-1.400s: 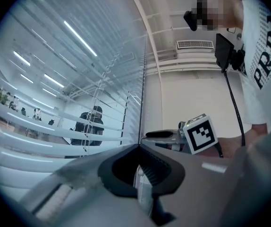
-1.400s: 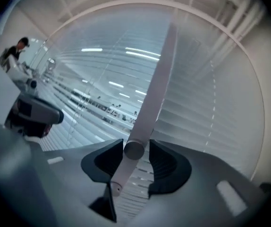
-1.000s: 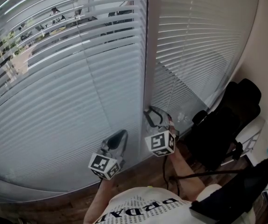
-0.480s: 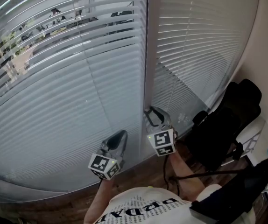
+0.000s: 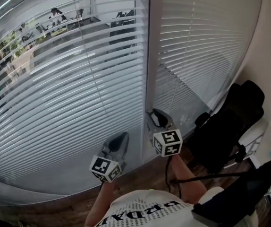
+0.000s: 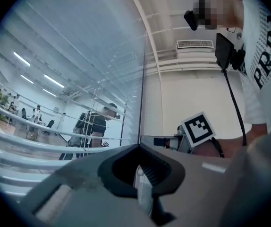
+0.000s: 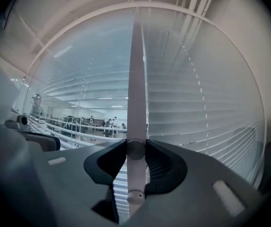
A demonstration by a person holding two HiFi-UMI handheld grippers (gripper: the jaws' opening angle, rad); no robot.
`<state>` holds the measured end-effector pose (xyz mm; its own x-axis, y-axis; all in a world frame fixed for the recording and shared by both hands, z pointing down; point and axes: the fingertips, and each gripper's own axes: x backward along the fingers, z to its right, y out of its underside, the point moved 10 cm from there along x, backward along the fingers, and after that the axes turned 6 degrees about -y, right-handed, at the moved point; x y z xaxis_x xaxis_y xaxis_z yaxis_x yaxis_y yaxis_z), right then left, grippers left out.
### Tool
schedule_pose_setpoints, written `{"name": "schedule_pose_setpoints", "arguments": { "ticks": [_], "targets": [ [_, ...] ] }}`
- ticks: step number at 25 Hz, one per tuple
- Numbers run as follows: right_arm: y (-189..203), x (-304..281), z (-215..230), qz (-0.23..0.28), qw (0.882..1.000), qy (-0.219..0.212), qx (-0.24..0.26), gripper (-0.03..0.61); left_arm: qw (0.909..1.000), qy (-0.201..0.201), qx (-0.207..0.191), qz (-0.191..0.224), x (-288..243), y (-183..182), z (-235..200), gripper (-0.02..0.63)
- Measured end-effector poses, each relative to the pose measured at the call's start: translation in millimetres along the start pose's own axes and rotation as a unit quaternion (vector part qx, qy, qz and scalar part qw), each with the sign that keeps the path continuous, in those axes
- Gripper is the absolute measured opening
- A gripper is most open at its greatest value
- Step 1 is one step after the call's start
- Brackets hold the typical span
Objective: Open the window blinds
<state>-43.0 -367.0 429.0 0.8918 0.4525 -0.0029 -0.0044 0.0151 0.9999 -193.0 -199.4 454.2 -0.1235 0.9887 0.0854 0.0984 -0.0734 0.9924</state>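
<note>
Two white slatted blinds hang over the glass: the left blind (image 5: 69, 93) has its slats tilted so the office beyond shows through, while the right blind (image 5: 197, 46) stays flat and opaque. My right gripper (image 5: 158, 119) is at the frame post between them, pointing level. In the right gripper view, the right gripper (image 7: 136, 151) is shut on the white tilt wand (image 7: 136, 79), whose lower end hangs just below the jaws. My left gripper (image 5: 120, 141) is held low beside the left blind. Its jaw tips (image 6: 138, 148) meet, and nothing is clearly held.
A black office chair (image 5: 230, 126) stands close on the right, against the right blind and the wall. A dark object (image 5: 239, 197) and a white desk edge (image 5: 267, 148) lie at the lower right. Wood floor (image 5: 140, 174) runs along the base of the window.
The left blind's slats have tilted further open, so more of the office shows through. The right gripper's marker cube has rolled about the wand. The left gripper has stayed put.
</note>
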Motion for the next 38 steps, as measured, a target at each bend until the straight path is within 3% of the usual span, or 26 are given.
{"name": "schedule_pose_setpoints", "arguments": {
  "ticks": [5, 13, 16, 18, 21, 24, 27, 38],
  "targets": [
    [1, 1, 0, 0.006, 0.999, -0.003, -0.035, 0.133, 1.0000, 0.001, -0.001, -0.001, 2, 0, 1, -0.008],
    [0, 1, -1, 0.006, 1.000, 0.000, -0.004, 0.135, 1.0000, 0.001, 0.001, -0.002, 2, -1, 0, -0.008],
    [-3, 2, -3, -0.010, 0.999, -0.001, 0.045, 0.142, 1.0000, 0.000, 0.000, -0.002, 3, -2, -1, -0.008],
    [-7, 2, -8, -0.024, 0.994, -0.003, 0.103, 0.165, 1.0000, -0.001, 0.000, -0.002, 3, -2, -2, -0.008],
    [-14, -2, -17, -0.045, 0.978, 0.000, 0.205, 0.172, 1.0000, 0.001, 0.001, -0.001, 1, -2, -2, -0.008],
    [-13, -5, -20, -0.055, 0.965, 0.007, 0.254, 0.172, 1.0000, 0.003, 0.002, -0.002, -1, -1, -1, -0.008],
    [-10, -5, -18, -0.052, 0.966, 0.010, 0.255, 0.141, 1.0000, 0.002, 0.002, -0.002, -2, -1, -1, -0.008],
    [-9, -2, -14, -0.033, 0.980, 0.002, 0.196, 0.135, 1.0000, 0.000, 0.000, -0.001, -4, -1, -2, -0.008]
  ]
}}
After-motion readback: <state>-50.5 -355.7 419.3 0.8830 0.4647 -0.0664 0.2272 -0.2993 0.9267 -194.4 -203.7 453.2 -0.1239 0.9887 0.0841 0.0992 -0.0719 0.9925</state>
